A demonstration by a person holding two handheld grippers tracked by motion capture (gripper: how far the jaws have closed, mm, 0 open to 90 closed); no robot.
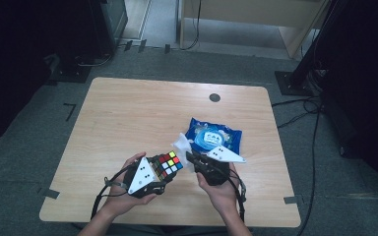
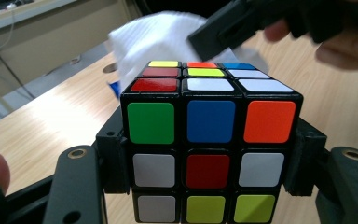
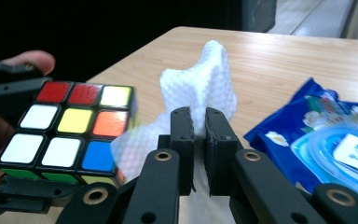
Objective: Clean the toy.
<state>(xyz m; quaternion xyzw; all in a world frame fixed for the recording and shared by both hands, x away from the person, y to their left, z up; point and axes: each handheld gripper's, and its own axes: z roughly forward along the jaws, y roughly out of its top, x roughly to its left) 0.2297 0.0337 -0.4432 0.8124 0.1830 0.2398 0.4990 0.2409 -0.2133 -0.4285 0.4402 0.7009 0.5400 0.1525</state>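
Observation:
A scrambled Rubik's cube is held above the table's near edge, my left gripper shut on its two sides. My right gripper is shut on a white wet wipe. The wipe stands crumpled above the right jaws, right beside the cube's upper edge; whether it touches the cube I cannot tell. A hand holds each gripper.
A blue pack of wet wipes lies flat on the wooden table just beyond the right gripper. A round grey cap sits in the tabletop near the far edge. Cables and dark stands surround the table.

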